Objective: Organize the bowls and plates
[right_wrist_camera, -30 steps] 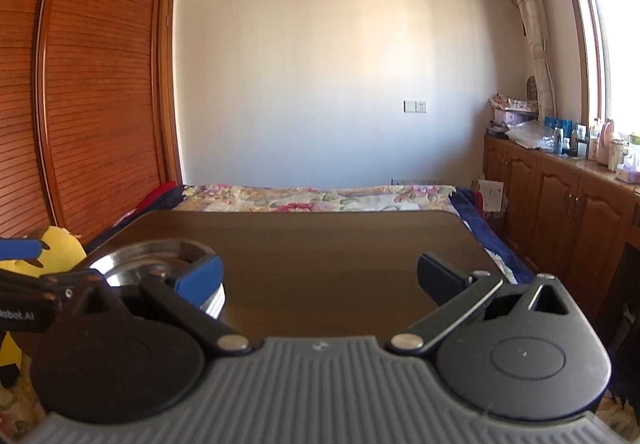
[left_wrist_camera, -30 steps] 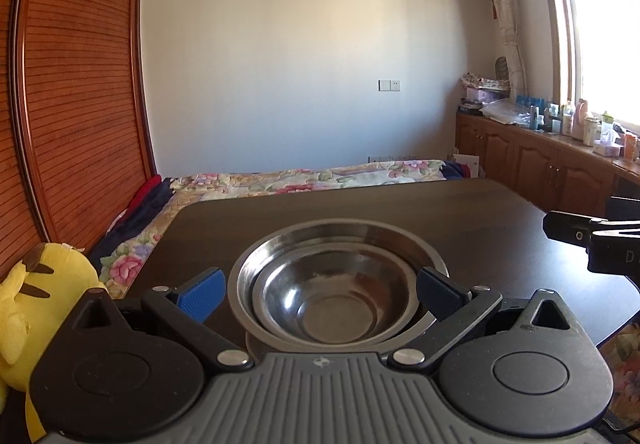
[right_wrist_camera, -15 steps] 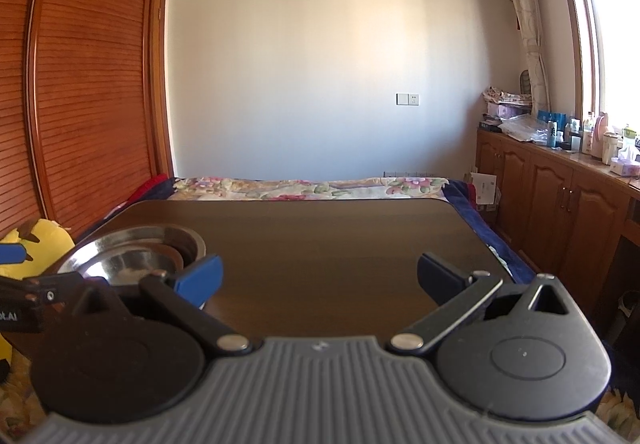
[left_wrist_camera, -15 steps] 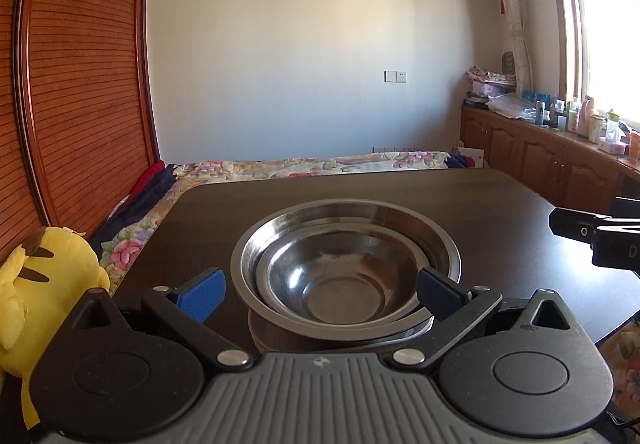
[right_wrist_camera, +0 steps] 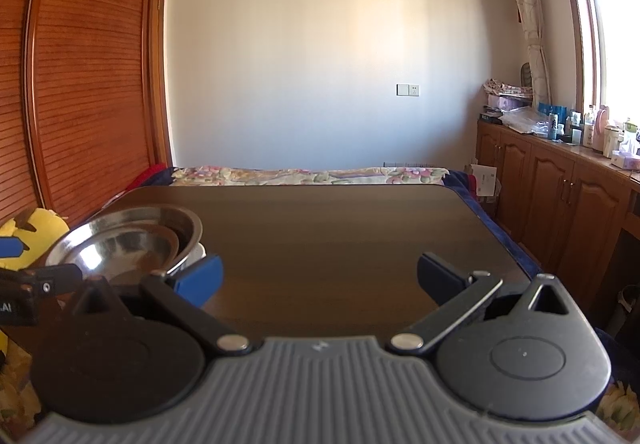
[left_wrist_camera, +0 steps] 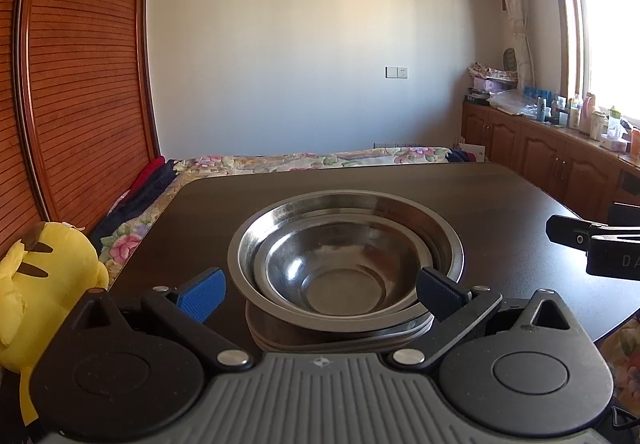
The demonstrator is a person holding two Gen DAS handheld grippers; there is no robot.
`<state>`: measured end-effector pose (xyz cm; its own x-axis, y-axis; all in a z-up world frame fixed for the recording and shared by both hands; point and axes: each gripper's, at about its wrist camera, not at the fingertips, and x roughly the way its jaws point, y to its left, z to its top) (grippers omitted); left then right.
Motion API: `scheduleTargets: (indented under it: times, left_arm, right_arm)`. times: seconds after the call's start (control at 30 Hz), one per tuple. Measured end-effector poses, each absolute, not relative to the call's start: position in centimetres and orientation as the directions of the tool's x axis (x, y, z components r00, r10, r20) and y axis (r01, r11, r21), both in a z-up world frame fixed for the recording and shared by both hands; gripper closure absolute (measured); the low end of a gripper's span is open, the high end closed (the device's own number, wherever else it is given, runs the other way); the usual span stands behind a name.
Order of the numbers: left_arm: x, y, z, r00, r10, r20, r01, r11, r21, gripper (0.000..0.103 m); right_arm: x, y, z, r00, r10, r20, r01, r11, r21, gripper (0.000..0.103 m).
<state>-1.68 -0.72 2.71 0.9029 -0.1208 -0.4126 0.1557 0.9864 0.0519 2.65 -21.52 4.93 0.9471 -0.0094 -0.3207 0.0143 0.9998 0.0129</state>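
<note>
Your nested bowls (left_wrist_camera: 344, 264) sit near the worktop's (right_wrist_camera: 340, 236) left edge, more plates visible beneath than before. Left tool (left_wrist_camera: 320, 290) and right tool (right_wrist_camera: 318, 278) spread, holding nothing.

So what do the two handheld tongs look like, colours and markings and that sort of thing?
Both tongs look alike. The left tongs and the right tongs each have a grey ribbed base, two round black pivot housings, black linkage arms with silver rivets, and blue ribbed fingertip pads. White lettering shows on each one's side, only partly readable. No cables or sleeves show.
</note>
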Motion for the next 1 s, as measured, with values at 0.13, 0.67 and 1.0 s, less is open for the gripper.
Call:
scheduleTargets:
  times: [0.13, 0.67, 1.0]
  left_arm:
    - [-1.66, -0.73, 2.78, 0.903, -0.12, -0.412, 0.155, 0.987, 0.052, 0.0]
    - [-1.46, -0.67, 2.9, 0.904, -0.117, -0.411, 0.155, 0.986, 0.058, 0.0]
    - [-1.44, -0.65, 2.87, 0.904, -0.116, -0.411, 0.153, 0.986, 0.058, 0.0]
  right_arm:
    - [2.75, -21.61, 4.93, 0.947, -0.009, -0.321, 0.015, 1.0, 0.016, 0.0]
    - [2.66, -21.76, 5.09, 0.95, -0.009, -0.314, 0.014, 1.0, 0.015, 0.0]
    - [2.7, -21.74, 5.05, 0.948, -0.009, -0.318, 0.014, 1.0, 0.013, 0.0]
